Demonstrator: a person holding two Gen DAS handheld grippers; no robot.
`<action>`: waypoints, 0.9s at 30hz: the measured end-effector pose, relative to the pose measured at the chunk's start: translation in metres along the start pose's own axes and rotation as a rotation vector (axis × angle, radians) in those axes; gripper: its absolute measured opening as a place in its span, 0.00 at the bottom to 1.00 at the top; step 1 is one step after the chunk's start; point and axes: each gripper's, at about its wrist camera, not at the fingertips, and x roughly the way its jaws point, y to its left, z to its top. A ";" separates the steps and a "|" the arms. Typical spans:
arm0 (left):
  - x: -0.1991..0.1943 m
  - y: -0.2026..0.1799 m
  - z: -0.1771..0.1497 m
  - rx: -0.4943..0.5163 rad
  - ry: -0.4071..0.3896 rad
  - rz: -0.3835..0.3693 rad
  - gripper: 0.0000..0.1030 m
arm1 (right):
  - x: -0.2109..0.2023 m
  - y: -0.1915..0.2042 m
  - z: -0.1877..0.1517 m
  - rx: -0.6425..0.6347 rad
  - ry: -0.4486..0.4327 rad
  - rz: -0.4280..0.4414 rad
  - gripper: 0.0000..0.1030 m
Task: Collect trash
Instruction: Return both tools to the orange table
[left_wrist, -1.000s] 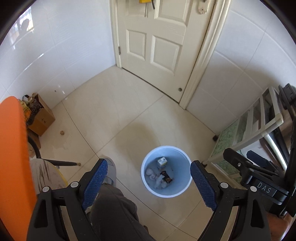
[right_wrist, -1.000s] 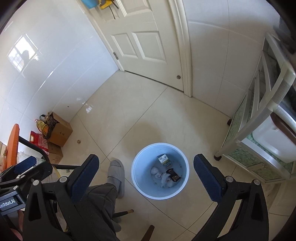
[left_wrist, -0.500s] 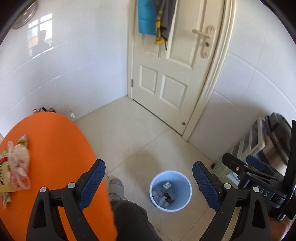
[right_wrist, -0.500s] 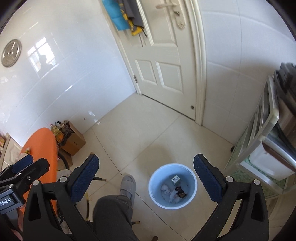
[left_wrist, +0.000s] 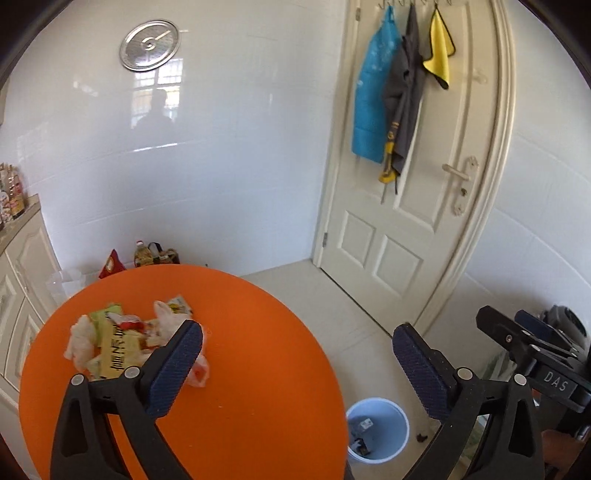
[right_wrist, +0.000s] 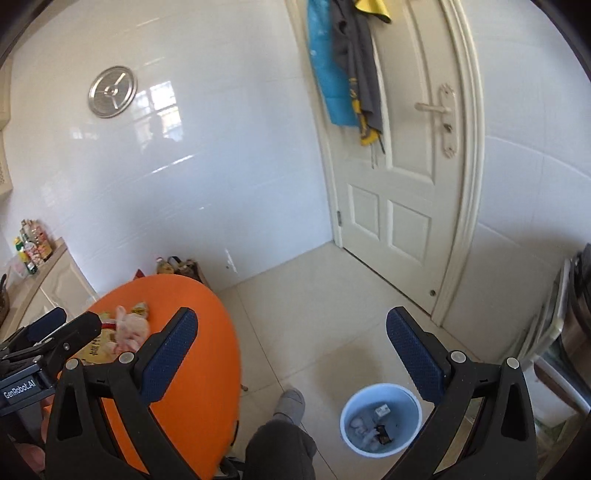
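A heap of trash (left_wrist: 122, 341), crumpled tissues and yellow snack wrappers, lies on the round orange table (left_wrist: 240, 369); it also shows as the trash (right_wrist: 125, 328) on the table (right_wrist: 199, 373) in the right wrist view. My left gripper (left_wrist: 295, 347) hangs above the table's right part, its jaws still opening with nothing between them. My right gripper (right_wrist: 291, 332) stands open and empty over the floor, right of the table. The light blue bin (left_wrist: 378, 428) with several scraps in it stands on the floor, seen too as the bin (right_wrist: 380, 419) below the right gripper.
A white door (left_wrist: 410, 184) with hung cloths closes the far corner. A person's leg and grey slipper (right_wrist: 291, 404) rest beside the bin. A cream cabinet (left_wrist: 18, 295) with bottles stands at left; a shelf rack (right_wrist: 557, 321) stands at right. Bags (left_wrist: 155, 254) sit behind the table.
Both grippers rose and tilted up from over the bin. The left one swung left over the orange table, bringing the trash heap into view, and its jaws widened a little.
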 end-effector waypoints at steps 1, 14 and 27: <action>-0.013 0.007 -0.001 -0.010 -0.018 0.019 0.99 | -0.004 0.012 0.003 -0.016 -0.015 0.015 1.00; -0.147 0.054 -0.055 -0.125 -0.212 0.253 0.99 | -0.050 0.166 0.022 -0.219 -0.164 0.233 1.00; -0.179 0.069 -0.115 -0.229 -0.169 0.407 0.99 | -0.025 0.222 0.001 -0.322 -0.088 0.339 1.00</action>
